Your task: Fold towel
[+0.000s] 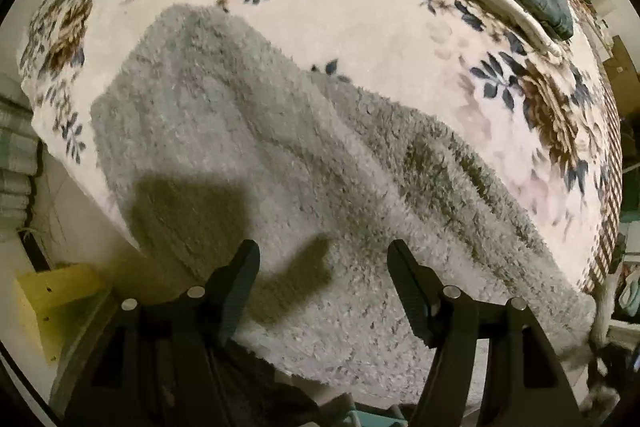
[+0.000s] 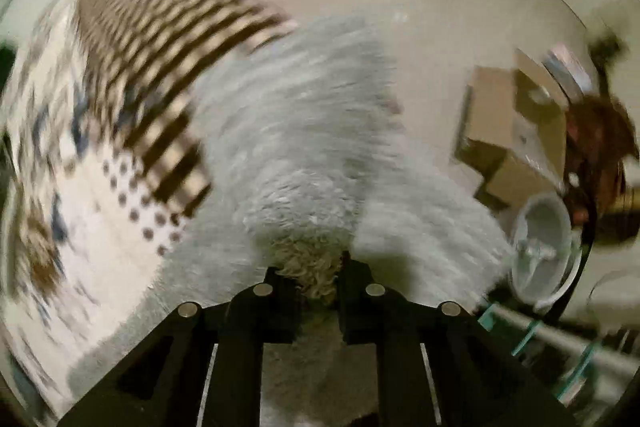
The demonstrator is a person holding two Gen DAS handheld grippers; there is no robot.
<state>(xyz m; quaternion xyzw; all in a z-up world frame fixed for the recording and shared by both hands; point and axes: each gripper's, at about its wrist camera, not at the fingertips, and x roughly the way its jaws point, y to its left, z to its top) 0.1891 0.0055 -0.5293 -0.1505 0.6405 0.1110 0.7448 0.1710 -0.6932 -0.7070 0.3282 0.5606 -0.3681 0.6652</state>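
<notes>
Right tongs (image 2: 308,269) pinch a fluffy grey shaggy towel (image 1: 304,195) on a floral-print bed (image 1: 360,7), apparently lifting it in the blurred view; left tongs (image 1: 324,251) hover wide apart.

Warm, fairly dim indoor light, yellow-green in cast. Left wrist view: mostly sharp, with mild blur at the right rim; the left gripper (image 1: 324,255) throws a dark, soft-edged shadow onto the grey towel (image 1: 248,131), so the light comes from behind and above the camera. Right wrist view: heavy motion smear across the checked blanket (image 2: 152,75) and cardboard box (image 2: 516,131); only the towel fibres pinched at the right gripper (image 2: 310,267) stay crisp. Both views bend strongly toward a black circular border
</notes>
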